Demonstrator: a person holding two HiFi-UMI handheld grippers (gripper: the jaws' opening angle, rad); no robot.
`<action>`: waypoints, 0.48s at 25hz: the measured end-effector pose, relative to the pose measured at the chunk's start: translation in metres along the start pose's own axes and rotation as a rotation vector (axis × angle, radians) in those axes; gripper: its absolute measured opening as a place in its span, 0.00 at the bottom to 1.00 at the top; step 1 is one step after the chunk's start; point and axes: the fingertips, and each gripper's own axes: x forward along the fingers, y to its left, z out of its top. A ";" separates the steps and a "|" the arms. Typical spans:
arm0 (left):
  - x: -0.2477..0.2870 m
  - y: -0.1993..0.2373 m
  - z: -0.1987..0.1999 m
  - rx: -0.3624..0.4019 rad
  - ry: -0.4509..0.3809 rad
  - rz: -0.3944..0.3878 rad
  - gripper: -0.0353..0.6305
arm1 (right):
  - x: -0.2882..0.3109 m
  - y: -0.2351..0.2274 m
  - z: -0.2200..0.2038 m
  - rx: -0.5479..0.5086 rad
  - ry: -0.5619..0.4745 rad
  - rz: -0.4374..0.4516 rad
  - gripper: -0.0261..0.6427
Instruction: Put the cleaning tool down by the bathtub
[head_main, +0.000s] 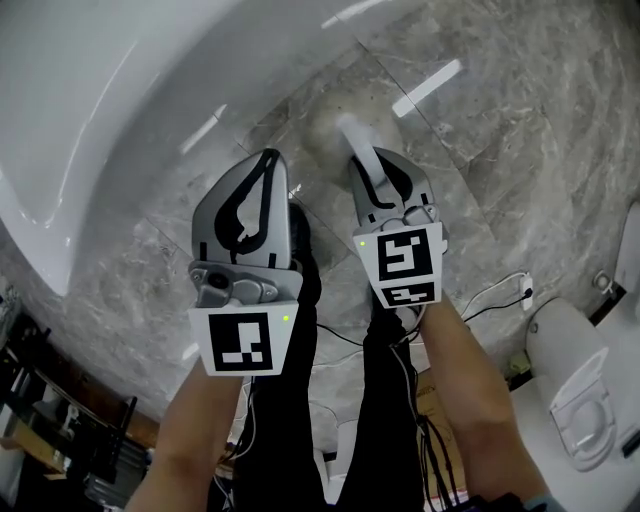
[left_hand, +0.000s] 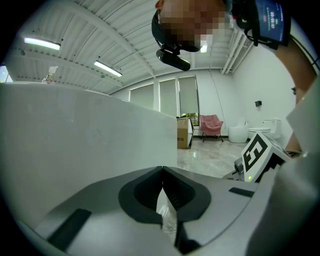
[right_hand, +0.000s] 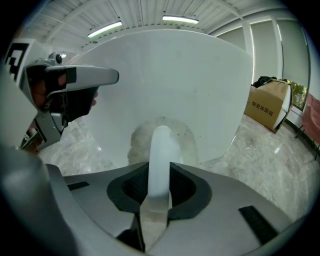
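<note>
The cleaning tool has a white handle (head_main: 353, 136) (right_hand: 161, 150) and a pale, fuzzy round head (head_main: 322, 124) (right_hand: 140, 142). My right gripper (head_main: 378, 165) (right_hand: 160, 172) is shut on the handle, with the head out in front, low over the marble floor next to the white bathtub (head_main: 100, 90) (right_hand: 175, 75). My left gripper (head_main: 268, 158) (left_hand: 162, 169) is beside it on the left, shut with nothing between its jaws, and faces the tub wall (left_hand: 75, 135). Whether the head touches the floor I cannot tell.
Grey marble floor (head_main: 480, 150) runs right of the tub. A white toilet (head_main: 580, 390) and loose cables (head_main: 490, 295) lie at the right. The person's black-trousered legs (head_main: 300, 400) are below the grippers. A cardboard box (right_hand: 270, 105) (left_hand: 184, 132) and a pink chair (left_hand: 211, 125) stand farther off.
</note>
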 end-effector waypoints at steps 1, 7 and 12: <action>0.001 0.000 -0.003 0.004 0.003 -0.004 0.08 | 0.003 0.000 -0.002 0.001 0.001 -0.001 0.18; 0.005 0.000 -0.020 0.011 0.010 -0.009 0.08 | 0.021 0.000 -0.017 -0.001 0.014 0.006 0.18; 0.006 -0.004 -0.035 0.018 0.017 -0.021 0.08 | 0.035 0.001 -0.031 -0.002 0.019 0.006 0.18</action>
